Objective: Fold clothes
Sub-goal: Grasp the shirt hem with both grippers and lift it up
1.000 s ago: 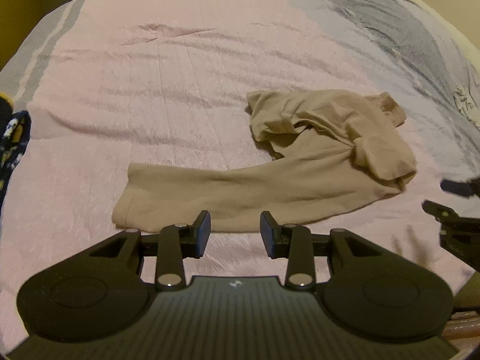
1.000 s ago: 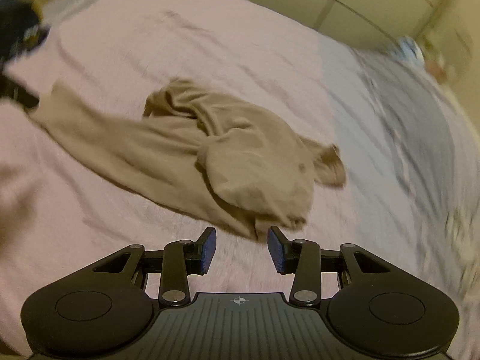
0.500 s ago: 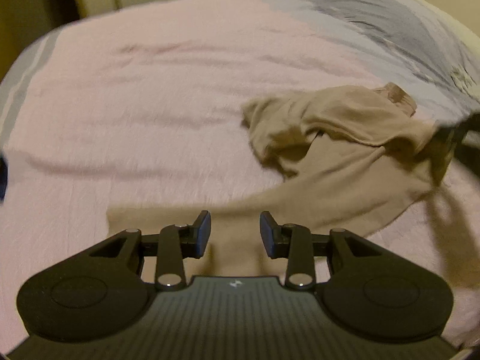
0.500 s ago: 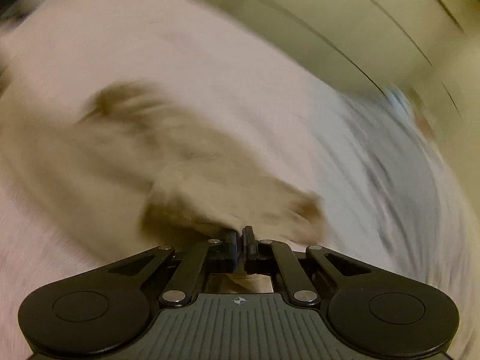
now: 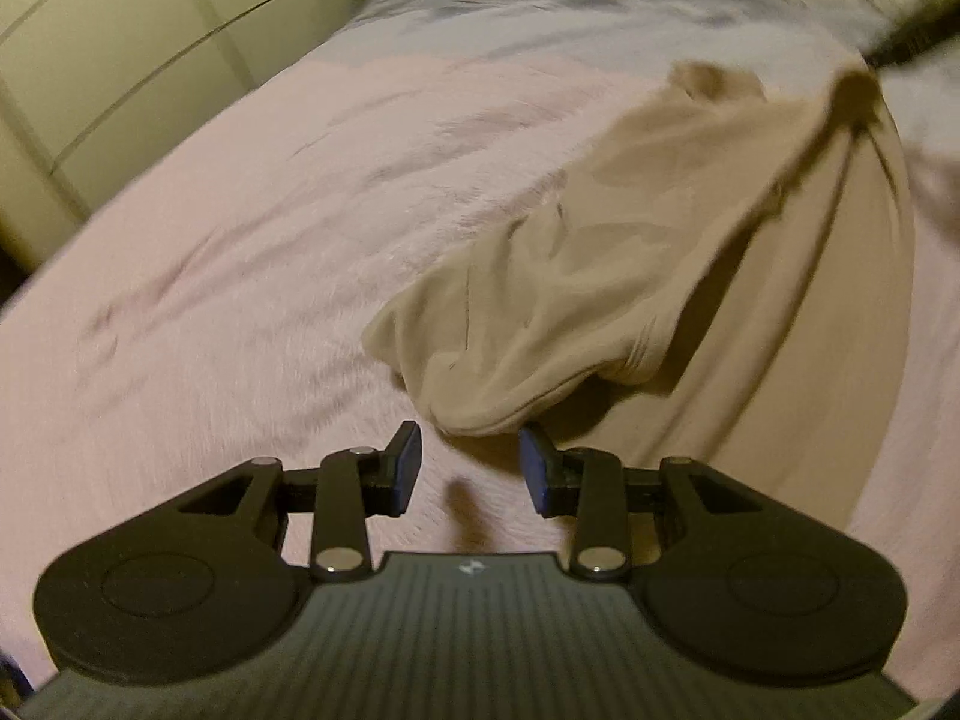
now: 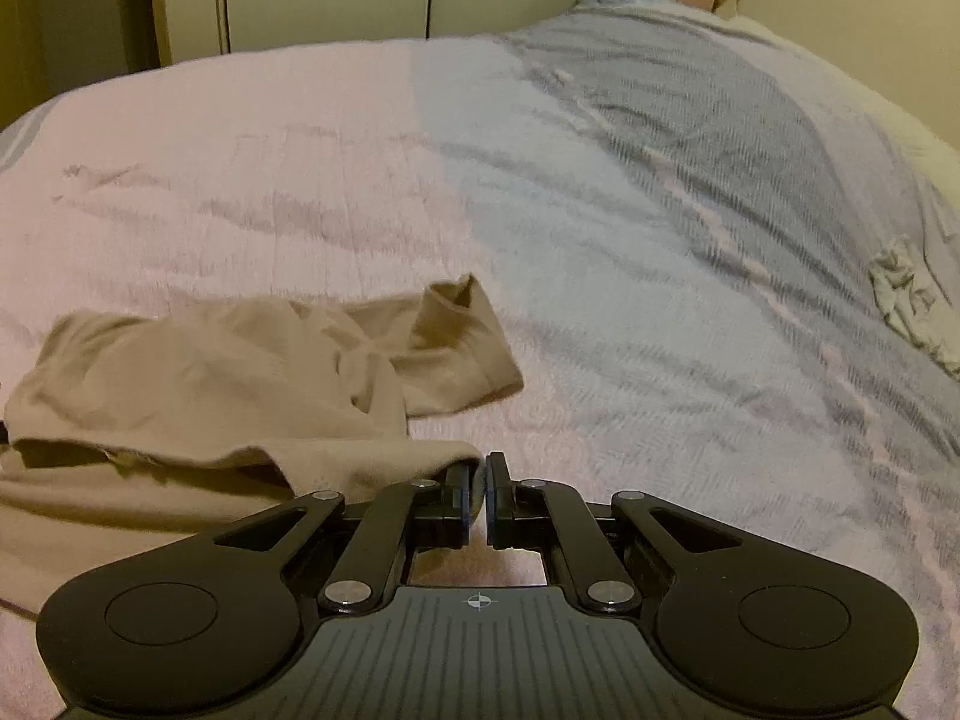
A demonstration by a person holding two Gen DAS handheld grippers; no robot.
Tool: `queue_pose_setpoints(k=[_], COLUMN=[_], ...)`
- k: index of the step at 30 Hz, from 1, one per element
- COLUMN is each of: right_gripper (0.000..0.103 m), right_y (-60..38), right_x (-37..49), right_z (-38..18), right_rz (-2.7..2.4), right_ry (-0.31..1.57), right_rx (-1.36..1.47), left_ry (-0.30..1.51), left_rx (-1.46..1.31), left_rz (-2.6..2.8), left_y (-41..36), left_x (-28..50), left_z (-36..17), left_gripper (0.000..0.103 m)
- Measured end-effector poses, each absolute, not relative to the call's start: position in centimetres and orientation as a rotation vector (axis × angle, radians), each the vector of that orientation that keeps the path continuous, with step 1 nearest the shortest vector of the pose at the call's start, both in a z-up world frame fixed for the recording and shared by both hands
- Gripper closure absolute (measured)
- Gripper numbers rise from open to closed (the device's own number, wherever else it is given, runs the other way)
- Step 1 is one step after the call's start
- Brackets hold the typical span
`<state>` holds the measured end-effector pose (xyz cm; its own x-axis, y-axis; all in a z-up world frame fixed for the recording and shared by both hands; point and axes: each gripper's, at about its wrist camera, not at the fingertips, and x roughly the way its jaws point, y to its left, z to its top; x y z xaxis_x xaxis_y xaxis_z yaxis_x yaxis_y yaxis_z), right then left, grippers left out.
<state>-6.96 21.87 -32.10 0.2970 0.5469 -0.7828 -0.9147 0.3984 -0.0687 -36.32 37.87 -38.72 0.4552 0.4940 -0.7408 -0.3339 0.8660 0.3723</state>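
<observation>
Since beige leggings (image 5: 606,276) thin, soft, stretchy, expect sag and slide; best hold at waistband or cuff edges. Garment lies crumpled on pink bedspread (image 5: 252,228), just ahead of left gripper (image 5: 469,468), jaws apart, empty. Right gripper (image 6: 478,495) clamped on leggings edge; a second ago it stood open, short of fabric

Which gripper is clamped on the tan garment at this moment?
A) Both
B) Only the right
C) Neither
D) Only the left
B: the right gripper is shut on an edge of the tan garment, while the left gripper stands open just short of the cloth, gripping nothing.
</observation>
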Motion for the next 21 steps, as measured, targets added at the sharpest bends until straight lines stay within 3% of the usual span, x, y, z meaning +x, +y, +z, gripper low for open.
queue_pose_setpoints(k=[6,8,12,16,21], right_gripper=[0.100,0.100,0.102,0.103,0.103], right_y=[21.9,21.8,21.2,20.9,21.3], right_x=[-8.0,-8.2,-8.5,-9.1,-10.0], right_z=[-33.3,-33.3,-31.5,-27.0,-17.6], right_rz=[1.042,1.047,1.020,1.005,1.046], right_ry=[0.764,0.747,0.693,0.529,0.207], right_rx=[-0.627,-0.629,-0.586,-0.541,-0.468], left_ry=[0.978,0.965,0.905,0.731,0.485], left_rx=[0.514,0.553,0.511,0.317,0.219], left_rz=[0.347,0.300,0.342,0.566,0.778], left_y=[37.8,38.0,38.8,40.7,40.5], left_x=[-35.7,-35.7,-36.1,-37.6,-39.4], left_z=[-41.1,-41.4,-40.2,-33.9,-22.1], left_gripper=[0.073,0.099,0.099,0.100,0.100])
